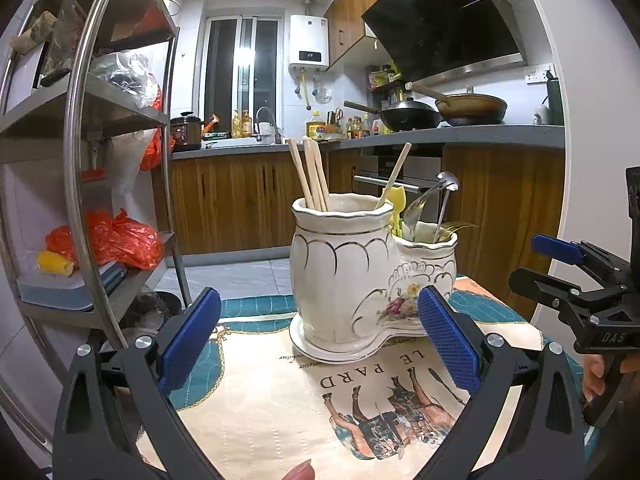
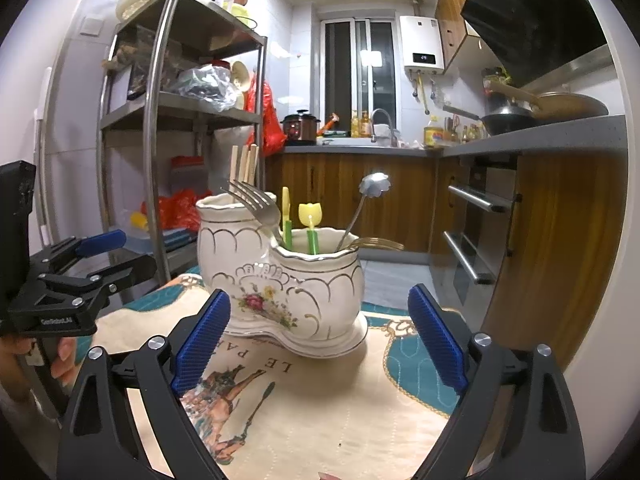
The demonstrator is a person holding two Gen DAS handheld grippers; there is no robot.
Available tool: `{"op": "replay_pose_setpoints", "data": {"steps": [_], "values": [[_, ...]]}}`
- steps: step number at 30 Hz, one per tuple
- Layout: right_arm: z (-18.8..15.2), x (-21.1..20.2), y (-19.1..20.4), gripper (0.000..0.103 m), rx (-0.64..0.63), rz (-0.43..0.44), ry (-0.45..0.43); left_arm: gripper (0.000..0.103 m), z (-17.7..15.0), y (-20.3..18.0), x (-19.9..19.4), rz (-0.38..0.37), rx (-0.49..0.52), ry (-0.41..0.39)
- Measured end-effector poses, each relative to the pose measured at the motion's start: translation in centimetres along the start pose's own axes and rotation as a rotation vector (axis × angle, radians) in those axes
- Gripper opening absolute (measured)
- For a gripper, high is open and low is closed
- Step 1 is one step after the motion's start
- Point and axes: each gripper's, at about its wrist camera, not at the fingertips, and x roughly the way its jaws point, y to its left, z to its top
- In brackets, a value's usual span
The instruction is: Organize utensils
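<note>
Standing on the printed cloth (image 1: 280, 400) of the bench, the white holder (image 1: 344, 276) has two cups joined together. Wooden chopsticks (image 1: 314, 176) are in the tall cup; a fork (image 2: 256, 204), a spoon (image 2: 362, 204) and yellow picks (image 2: 310, 220) are in the low one. Both the left gripper (image 1: 320, 344) and the right gripper (image 2: 320, 340) have their fingers spread wide and grasp nothing.

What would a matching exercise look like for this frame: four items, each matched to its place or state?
Items:
1. chopsticks
2. metal fork
3. left gripper
4. wok

Places or states:
A. open, holding nothing
B. on the stove counter
C. tall compartment of the ceramic holder
D. short compartment, tines up

Pairs: 1-C, 2-D, 3-A, 4-B
</note>
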Motion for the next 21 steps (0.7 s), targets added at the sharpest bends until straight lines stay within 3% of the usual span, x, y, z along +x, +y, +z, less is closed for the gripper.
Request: {"op": "replay_pose_setpoints", "data": {"steps": [21], "values": [[0.01,-0.01,-0.11,0.091,-0.001,0.001,0.001,0.097,0.03,0.19,0.02,0.001,-0.005,0.002]]}}
